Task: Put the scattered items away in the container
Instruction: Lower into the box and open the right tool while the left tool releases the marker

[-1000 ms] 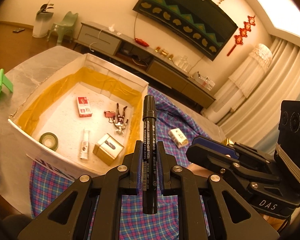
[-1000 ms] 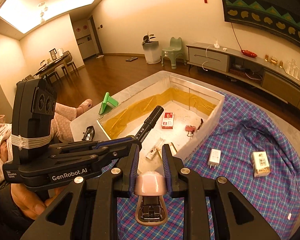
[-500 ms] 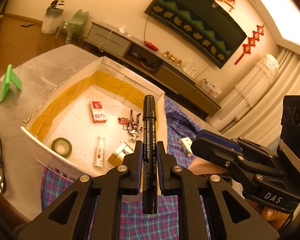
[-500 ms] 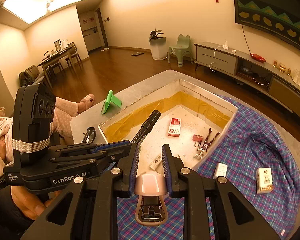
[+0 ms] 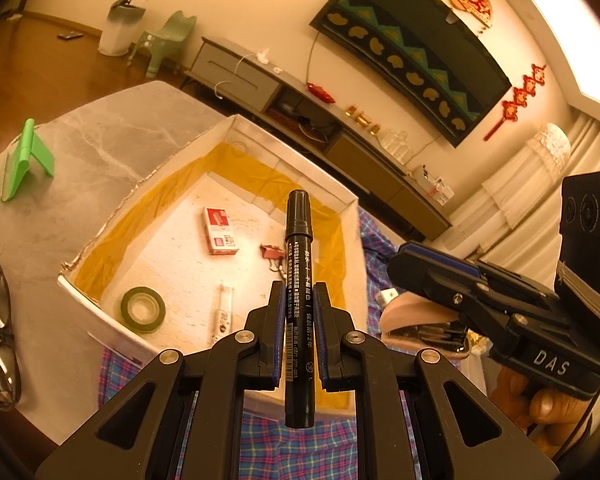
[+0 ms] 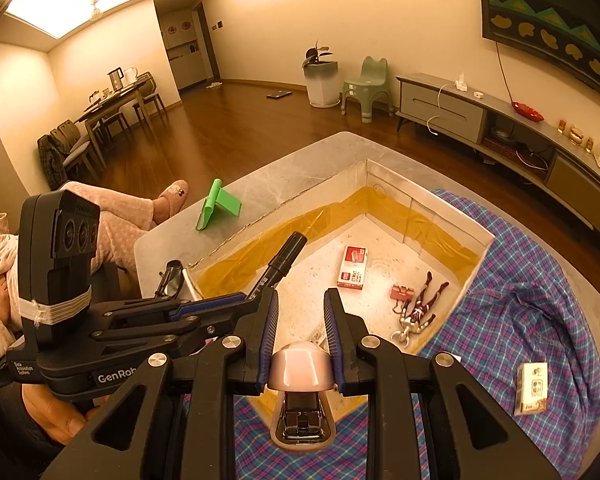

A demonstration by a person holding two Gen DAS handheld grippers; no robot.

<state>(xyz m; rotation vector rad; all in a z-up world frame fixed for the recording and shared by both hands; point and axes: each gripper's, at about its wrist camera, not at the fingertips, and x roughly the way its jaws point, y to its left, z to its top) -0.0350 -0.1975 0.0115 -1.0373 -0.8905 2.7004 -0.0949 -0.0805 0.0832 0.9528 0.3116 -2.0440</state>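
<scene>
Left gripper [image 5: 297, 312] clamped on a black cylindrical marker pen [image 5: 298, 280], cap forward, above the near edge of the white open box with yellow tape-lined walls [image 5: 352, 204]. Right gripper [image 6: 301, 316] clamped on a pink plastic stapler [image 6: 302, 376], over the box's near corner. Box sits on blue plaid cloth [image 6: 520, 320]; small white carton [image 6: 532, 388] lies on cloth, outside the box

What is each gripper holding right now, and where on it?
Left gripper clamps the black marker around its lower barrel. Right gripper pinches the pink stapler at its rounded end.
</scene>
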